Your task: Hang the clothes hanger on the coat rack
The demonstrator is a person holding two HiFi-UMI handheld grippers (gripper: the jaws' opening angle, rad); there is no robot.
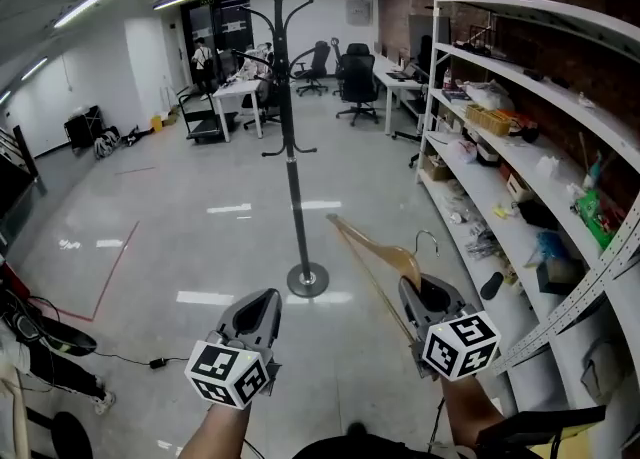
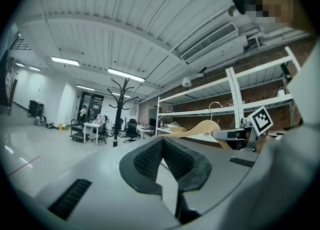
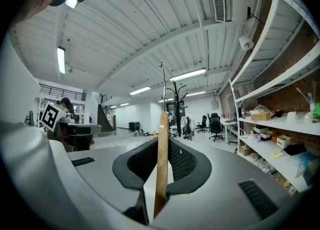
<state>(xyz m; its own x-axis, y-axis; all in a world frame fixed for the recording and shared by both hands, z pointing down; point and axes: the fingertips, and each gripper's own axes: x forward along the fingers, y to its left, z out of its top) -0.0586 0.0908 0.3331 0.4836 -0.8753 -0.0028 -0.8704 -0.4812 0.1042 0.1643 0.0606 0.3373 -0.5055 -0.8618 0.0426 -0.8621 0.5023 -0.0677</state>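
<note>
— Wooden hanger (image 1: pixel 385 252): where do I have it?

— Your right gripper (image 1: pixel 428 295) is clamped on the wood, which leaves the metal hook (image 1: pixel 428 239) free to catch a peg. The hanger is out in front of you, well apart from the coat rack (image 1: pixel 290 147).

— And my left gripper (image 1: pixel 262 299)?

— Its jaws are together with nothing between them, and it hangs idle beside the other. I'd judge you need to walk closer, then lift the hook up to a branch.
</note>
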